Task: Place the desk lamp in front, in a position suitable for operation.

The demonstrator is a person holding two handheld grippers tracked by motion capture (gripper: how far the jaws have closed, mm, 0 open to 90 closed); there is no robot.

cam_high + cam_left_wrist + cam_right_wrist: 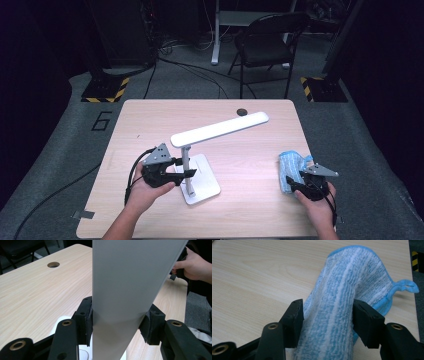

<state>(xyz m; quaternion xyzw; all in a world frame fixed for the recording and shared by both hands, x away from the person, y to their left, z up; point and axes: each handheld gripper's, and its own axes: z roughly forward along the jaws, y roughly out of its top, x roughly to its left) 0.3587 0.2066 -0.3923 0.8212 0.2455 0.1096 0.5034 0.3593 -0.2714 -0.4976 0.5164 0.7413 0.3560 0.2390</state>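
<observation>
A white desk lamp stands mid-table on its flat base (204, 186), its long head (220, 129) slanting up to the right. My left gripper (187, 172) is shut on the lamp's upright post (186, 159). In the left gripper view the pale post (125, 290) sits between both pads of the left gripper (117, 325). A blue-and-white striped cloth (290, 162) lies on the table at the right edge. My right gripper (294, 182) holds the cloth's near end. In the right gripper view the cloth (352, 282) is bunched into a ridge touching both pads of the right gripper (328, 315).
The light wooden table (150, 125) has a round cable hole (242, 111) near its far edge. A black folding chair (267, 40) stands behind the table. Hazard-striped stand bases (105, 92) sit on the grey floor, and cables trail there. The cloth lies close to the table's right edge.
</observation>
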